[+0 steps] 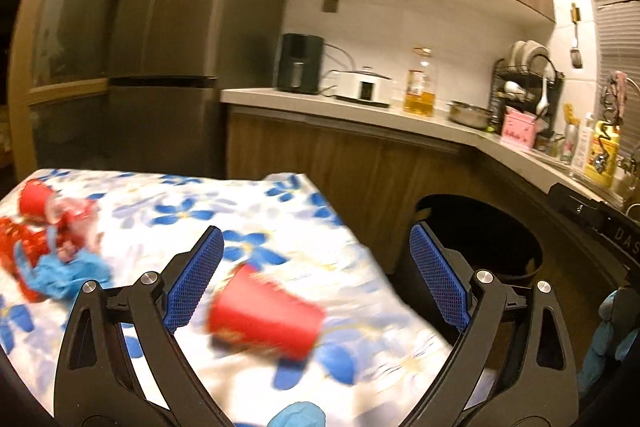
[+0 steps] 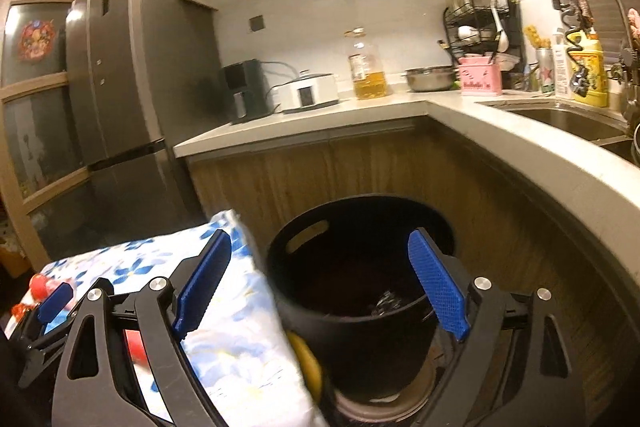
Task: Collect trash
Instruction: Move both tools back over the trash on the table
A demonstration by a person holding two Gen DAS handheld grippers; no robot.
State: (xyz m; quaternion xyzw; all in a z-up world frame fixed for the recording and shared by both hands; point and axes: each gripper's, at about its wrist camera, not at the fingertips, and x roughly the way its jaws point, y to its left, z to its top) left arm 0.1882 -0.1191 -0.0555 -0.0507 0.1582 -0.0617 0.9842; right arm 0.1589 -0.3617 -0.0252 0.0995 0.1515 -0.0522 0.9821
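- We look out along two hand-held grippers in a warmly lit kitchen, and parts of both views are blurred.
- Our left gripper point(image 1: 316, 279) has its blue pads spread wide with nothing clamped between them.
- Below and between those pads, a red paper cup point(image 1: 266, 319) lies on its side on a table point(image 1: 192, 211) covered in a white cloth with blue flowers; the cup touches neither pad.
- At the table's far left sits a pile of trash point(image 1: 44, 247): another red cup, red wrapping and crumpled blue material, too blurred to sort out.
- Our right gripper point(image 2: 320, 287) is also spread wide and empty, held over the gap between the table edge and a black bin point(image 2: 352, 267).
- The black bin stands on the floor just beside the table's right edge, under the corner of the grey counter point(image 2: 460, 115); something small and pale lies at its bottom, unclear what.
- A yellow object point(image 2: 310, 363) shows wedged low between table and bin.
- On the counter stand an oil bottle point(image 2: 368, 67), a metal bowl point(image 2: 430, 78) and a pink box point(image 2: 480, 77).
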